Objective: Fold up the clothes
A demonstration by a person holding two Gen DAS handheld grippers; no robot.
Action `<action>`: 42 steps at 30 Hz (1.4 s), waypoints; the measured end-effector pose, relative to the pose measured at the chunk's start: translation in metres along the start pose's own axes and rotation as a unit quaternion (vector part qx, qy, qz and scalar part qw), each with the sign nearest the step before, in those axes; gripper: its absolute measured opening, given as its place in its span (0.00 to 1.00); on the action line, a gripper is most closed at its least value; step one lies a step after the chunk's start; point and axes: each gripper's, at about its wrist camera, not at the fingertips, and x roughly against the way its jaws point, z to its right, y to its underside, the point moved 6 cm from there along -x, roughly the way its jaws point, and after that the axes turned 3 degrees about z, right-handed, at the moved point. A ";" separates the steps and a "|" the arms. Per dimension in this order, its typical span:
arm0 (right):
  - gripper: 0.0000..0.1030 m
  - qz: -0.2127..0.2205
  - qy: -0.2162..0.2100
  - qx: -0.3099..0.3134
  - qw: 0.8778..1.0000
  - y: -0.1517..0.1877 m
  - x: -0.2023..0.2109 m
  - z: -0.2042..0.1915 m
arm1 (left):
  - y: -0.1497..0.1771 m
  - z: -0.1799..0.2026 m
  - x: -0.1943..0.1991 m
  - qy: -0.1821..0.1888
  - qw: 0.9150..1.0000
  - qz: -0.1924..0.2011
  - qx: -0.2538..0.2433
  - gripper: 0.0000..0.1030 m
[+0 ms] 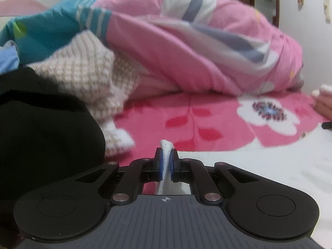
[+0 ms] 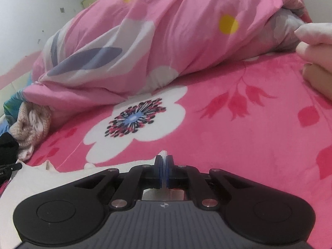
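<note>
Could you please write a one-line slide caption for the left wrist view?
Left gripper shut on a white garment edge above the pink floral blanket.

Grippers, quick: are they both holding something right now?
Left gripper: shut on the white cloth.
Right gripper: shut on the same white cloth's edge.

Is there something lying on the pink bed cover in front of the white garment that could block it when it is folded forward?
Nothing visible. Both the left gripper and the right gripper pinch the white garment, and the flowered bed cover ahead lies bare up to the pink quilt.
</note>
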 end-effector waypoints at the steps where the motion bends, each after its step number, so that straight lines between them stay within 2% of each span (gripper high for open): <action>1: 0.02 0.011 -0.005 -0.001 1.000 -0.004 0.005 -0.003 | -0.003 -0.001 0.004 0.000 1.000 0.008 0.005 0.05; 5: 0.02 0.047 -0.020 0.009 0.999 -0.021 0.023 -0.015 | -0.012 -0.003 0.013 -0.001 0.999 0.030 0.015 0.05; 9: 0.02 0.051 -0.022 0.018 0.998 -0.030 0.020 -0.019 | -0.005 -0.007 0.002 -0.012 1.000 0.009 0.020 0.05; 15: 0.02 0.000 -0.008 0.005 1.000 -0.007 -0.019 -0.005 | 0.005 -0.009 -0.013 -0.021 0.999 -0.033 0.018 0.05; 18: 0.02 -0.020 -0.013 -0.019 1.000 -0.002 -0.026 0.003 | 0.008 -0.009 -0.018 -0.027 0.998 -0.060 0.013 0.15; 19: 0.04 -0.024 -0.011 -0.026 0.999 -0.003 -0.025 0.005 | 0.008 -0.010 -0.018 -0.031 0.997 -0.067 0.016 0.25; 20: 0.06 -0.027 -0.003 -0.033 0.999 -0.004 -0.022 0.007 | 0.006 -0.013 -0.014 -0.039 0.997 -0.063 0.024 0.31; 21: 0.15 -0.029 0.005 -0.040 0.999 -0.006 -0.019 0.009 | 0.003 -0.016 -0.010 -0.047 0.997 -0.059 0.033 0.39; 22: 0.19 -0.030 0.013 -0.047 0.998 -0.008 -0.015 0.011 | -0.001 -0.018 -0.002 -0.051 0.997 -0.049 0.043 0.42; 25: 0.19 0.008 0.021 -0.052 0.998 -0.020 0.019 0.009 | -0.012 -0.017 0.022 -0.049 0.997 -0.030 0.053 0.44; 27: 0.19 0.016 0.014 -0.033 0.999 -0.024 0.039 -0.005 | -0.010 -0.002 0.029 -0.016 0.997 -0.055 0.049 0.44; 30: 0.19 -0.021 -0.023 0.005 1.000 -0.012 0.047 -0.036 | -0.007 0.020 0.039 0.034 0.994 -0.094 0.042 0.44; 32: 0.18 -0.049 -0.032 0.027 0.998 0.001 0.044 -0.051 | 0.009 0.032 0.032 0.042 0.990 -0.130 0.035 0.44; 33: 0.18 -0.067 -0.024 0.030 0.997 0.010 0.036 -0.051 | 0.019 0.034 0.025 0.031 0.987 -0.152 0.030 0.44; 35: 0.11 -0.095 -0.003 0.017 0.995 0.026 0.018 -0.039 | 0.024 0.031 0.022 0.017 0.989 -0.148 0.017 0.45; 36: 0.04 -0.092 -0.010 -0.003 0.996 0.028 0.016 -0.031 | 0.023 0.029 0.024 0.010 0.990 -0.142 0.012 0.44; 38: 0.06 -0.082 -0.007 -0.044 0.996 0.022 0.029 -0.023 | 0.009 0.023 0.043 0.005 0.991 -0.132 0.022 0.44; 40: 0.08 -0.055 0.007 -0.018 0.998 0.012 0.059 -0.032 | -0.003 0.025 0.071 0.012 0.994 -0.112 0.010 0.45; 42: 0.08 -0.039 -0.001 0.019 0.999 0.010 0.093 -0.048 | -0.010 0.032 0.098 0.025 0.995 -0.097 -0.012 0.45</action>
